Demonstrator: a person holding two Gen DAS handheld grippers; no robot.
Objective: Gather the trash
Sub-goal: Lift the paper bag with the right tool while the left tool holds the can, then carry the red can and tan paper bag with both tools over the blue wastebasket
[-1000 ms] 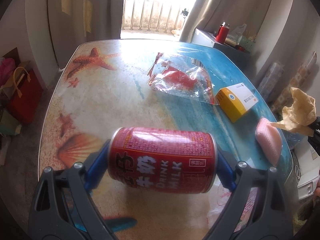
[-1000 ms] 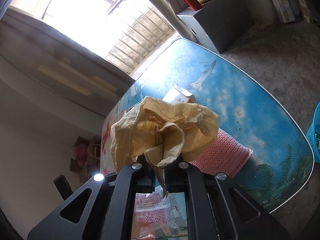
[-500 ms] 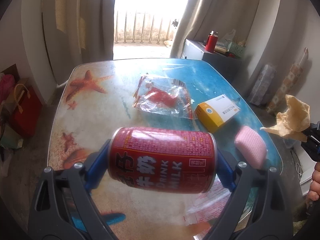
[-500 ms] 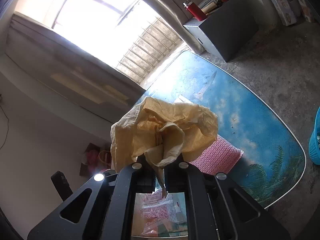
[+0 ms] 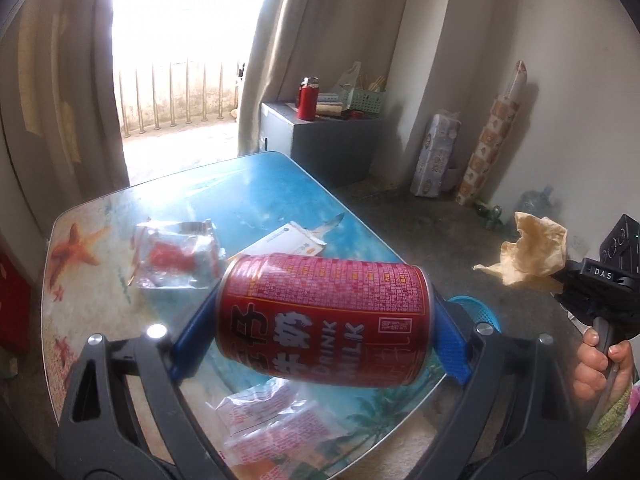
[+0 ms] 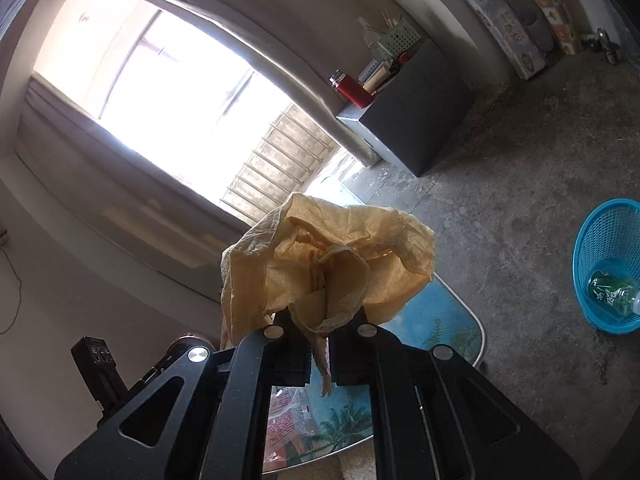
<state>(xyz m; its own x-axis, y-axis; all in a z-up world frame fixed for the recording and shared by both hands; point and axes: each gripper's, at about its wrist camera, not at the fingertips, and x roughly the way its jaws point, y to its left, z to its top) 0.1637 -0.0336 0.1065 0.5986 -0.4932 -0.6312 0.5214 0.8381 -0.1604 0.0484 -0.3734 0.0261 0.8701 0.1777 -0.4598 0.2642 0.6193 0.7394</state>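
The left claw (image 5: 324, 332) is clamped on a red can (image 5: 322, 318), one blue pad against each end, so the can lies crosswise between them, above the near end of the counter (image 5: 248, 208). A drink can is stiff along its length and thin in the wall, so this end-to-end hold looks sound; a squeeze across the middle would likely dent it, and the smooth metal could slip. It is probably empty and light, though the pictures cannot settle that.

Beyond the can, on the counter, lie a clear wrapper (image 5: 176, 256) with red inside and a white box (image 5: 290, 242); beneath the claw sits more printed film (image 5: 276, 420). Film of this kind is limp and slick, best pinched at an edge; the box is stiff and should take a grip across its short sides.

The right claw (image 6: 320, 340) is pinched tight on crumpled yellow paper (image 6: 332, 264), gripping a fold at its base while the rest blooms above the fingers. It is soft, nearly weightless, and should fall free once released. To the right of that claw, down on the floor, stands a blue basket (image 6: 584, 240) already holding a green bottle (image 6: 610, 290).
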